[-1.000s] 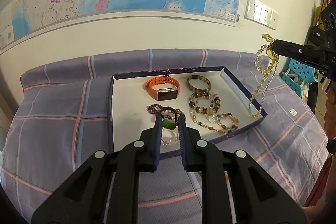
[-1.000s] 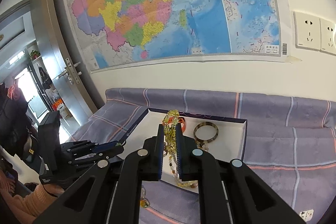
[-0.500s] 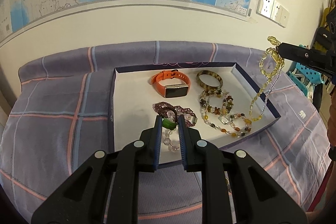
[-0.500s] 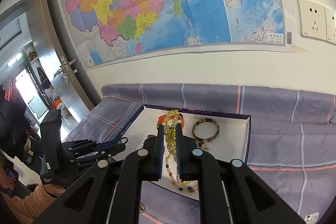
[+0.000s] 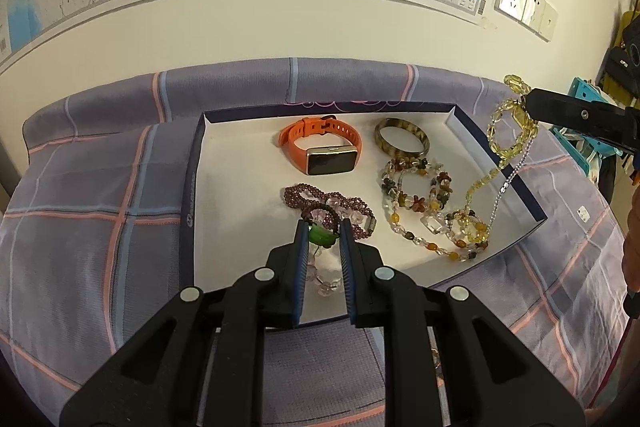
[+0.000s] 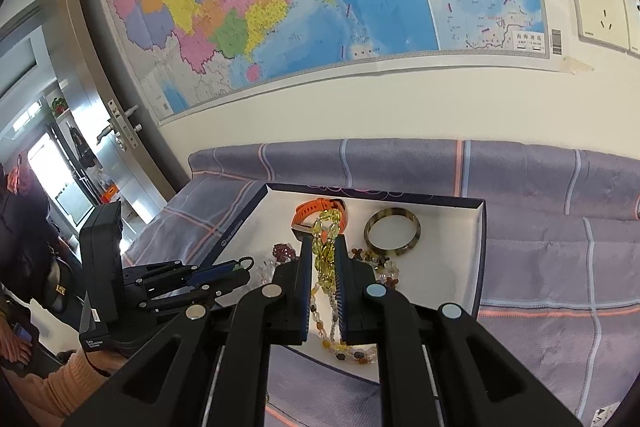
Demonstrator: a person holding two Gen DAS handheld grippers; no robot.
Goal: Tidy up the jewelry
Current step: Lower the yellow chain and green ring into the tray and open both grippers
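Bare white floor along the box's (image 5: 192, 195) left wall, checked cloth (image 5: 100, 211) around; left fingers (image 5: 301, 239) clenched on green-beaded bracelet (image 5: 323, 235), right fingers (image 6: 306, 263) on yellow necklace (image 6: 326, 251).

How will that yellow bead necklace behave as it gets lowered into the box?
Likely floppy: the yellow bead necklace hangs limp from the right tongs, its thin chain trailing to the white box floor. It will probably pile up loosely and may snag the mixed bead strand lying beneath it.
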